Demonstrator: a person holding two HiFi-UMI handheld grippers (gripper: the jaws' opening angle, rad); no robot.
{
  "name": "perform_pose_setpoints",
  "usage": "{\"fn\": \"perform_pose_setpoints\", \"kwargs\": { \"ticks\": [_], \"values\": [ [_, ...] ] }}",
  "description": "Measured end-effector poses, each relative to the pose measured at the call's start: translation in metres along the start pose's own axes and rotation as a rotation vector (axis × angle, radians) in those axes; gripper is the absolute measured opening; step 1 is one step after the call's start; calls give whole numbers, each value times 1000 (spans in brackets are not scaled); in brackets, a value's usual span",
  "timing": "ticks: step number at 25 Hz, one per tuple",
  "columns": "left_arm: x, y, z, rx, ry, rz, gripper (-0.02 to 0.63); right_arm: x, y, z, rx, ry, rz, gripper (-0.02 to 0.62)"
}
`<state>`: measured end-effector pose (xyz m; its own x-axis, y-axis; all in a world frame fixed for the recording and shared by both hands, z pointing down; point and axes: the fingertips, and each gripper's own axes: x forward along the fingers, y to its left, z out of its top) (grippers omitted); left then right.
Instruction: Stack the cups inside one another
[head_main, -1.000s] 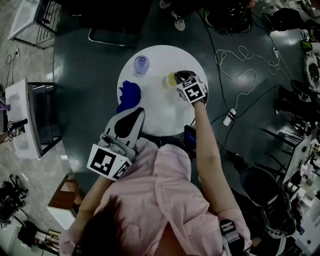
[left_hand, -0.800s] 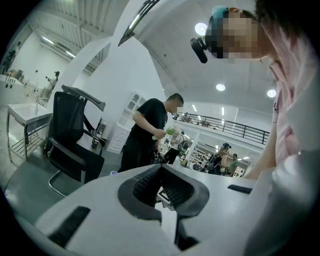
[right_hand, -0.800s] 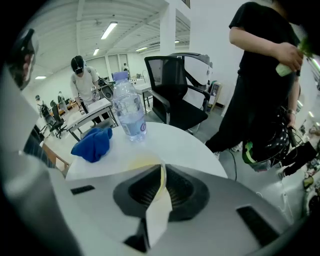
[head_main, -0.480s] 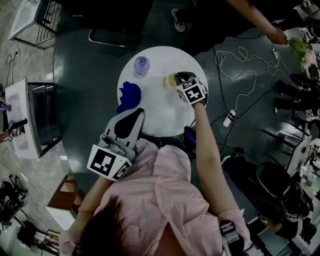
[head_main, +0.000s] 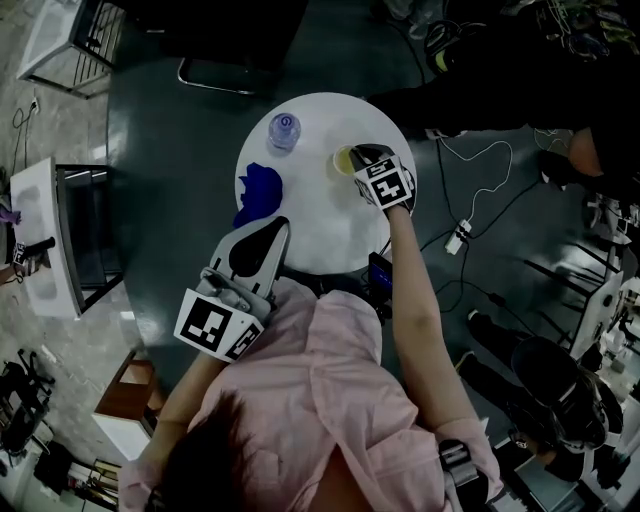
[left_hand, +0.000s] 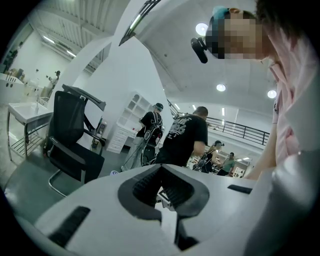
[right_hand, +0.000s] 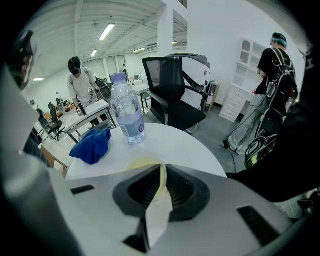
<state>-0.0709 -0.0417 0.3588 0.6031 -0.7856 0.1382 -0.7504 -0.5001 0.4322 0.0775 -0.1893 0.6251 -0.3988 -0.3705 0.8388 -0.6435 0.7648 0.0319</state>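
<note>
A pale yellow cup (head_main: 343, 160) stands on the round white table (head_main: 320, 215), right of the middle at the far side. My right gripper (head_main: 353, 161) is shut on its rim. In the right gripper view the thin yellow wall (right_hand: 161, 176) is pinched between the dark pads (right_hand: 181, 190), and the cup's mouth (right_hand: 136, 163) shows just beyond them. I see no other cup. My left gripper (head_main: 270, 226) hovers at the table's near edge, close to my body, jaws together and empty. In its own view the left gripper (left_hand: 161, 189) points level across the room.
A clear water bottle (head_main: 283, 128) (right_hand: 127, 117) stands at the table's far left. A crumpled blue cloth (head_main: 258, 190) (right_hand: 91, 145) lies at the left edge. A black office chair (right_hand: 175, 95) is beyond the table. People (left_hand: 182, 140), cables and a power strip (head_main: 458, 235) surround it.
Both grippers and the cup have stayed put. A person in dark clothes has moved across the floor at the top right.
</note>
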Motion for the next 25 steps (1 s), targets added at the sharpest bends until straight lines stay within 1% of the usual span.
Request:
{"fn": "perform_pose_setpoints", "kwargs": {
  "ticks": [8,13,25],
  "values": [
    [-2,-1,1,-1,-5,0,15,-3,5,-1,16,-17,3,48],
    [-2,-1,0,-1,-4,2,15,-3,5,0,16,-21,1,84],
    [-5,-3,0,5,-10,3,14,-7,-3,-2,37,-29,-22,139]
  ]
}}
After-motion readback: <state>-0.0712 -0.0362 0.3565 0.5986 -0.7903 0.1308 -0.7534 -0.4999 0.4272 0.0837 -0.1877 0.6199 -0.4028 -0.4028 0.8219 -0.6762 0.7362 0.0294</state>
